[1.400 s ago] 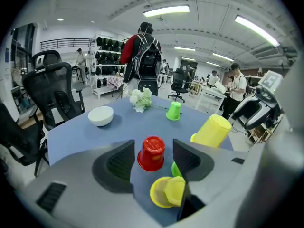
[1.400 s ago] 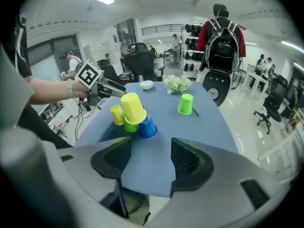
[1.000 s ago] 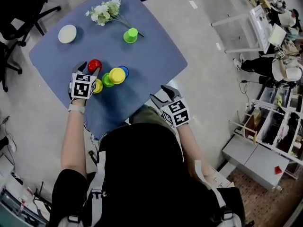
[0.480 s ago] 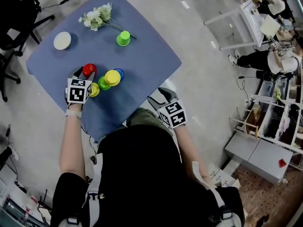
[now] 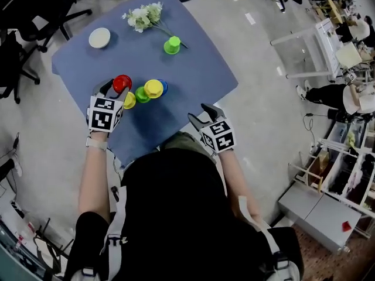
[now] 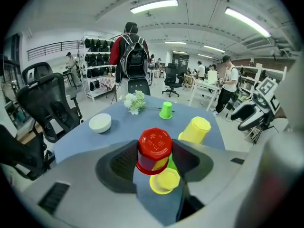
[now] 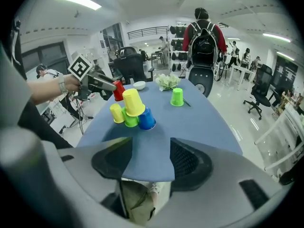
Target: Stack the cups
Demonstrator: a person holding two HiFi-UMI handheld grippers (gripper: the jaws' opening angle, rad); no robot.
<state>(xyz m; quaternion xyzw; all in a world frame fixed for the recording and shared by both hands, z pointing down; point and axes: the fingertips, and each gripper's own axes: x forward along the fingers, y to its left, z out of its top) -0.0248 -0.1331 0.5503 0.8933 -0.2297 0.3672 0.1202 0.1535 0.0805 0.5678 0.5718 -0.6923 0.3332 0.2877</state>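
- The left gripper (image 6: 153,161) is clamping an upside-down red cup (image 6: 154,144) between its pads. Its jaws have just been closing on the cup, and it is holding the cup off the blue table (image 5: 193,75).
- Just below the red cup and nearer the person, a lower yellow cup (image 6: 165,180) is standing upside down on the table.
- Just beside that one, an upper yellow cup (image 7: 133,102) is sitting tilted on top of a near green cup (image 7: 129,119) and a blue cup (image 7: 146,119), all three upside down.
- The right gripper (image 5: 202,116) is hovering over the table's near edge, its jaws spread wide with nothing between them, well apart from the cups.
- A far green cup (image 5: 172,44) is standing upside down beside some white flowers (image 5: 143,16).
- A white bowl (image 5: 99,37) is sitting near the table's far left corner.
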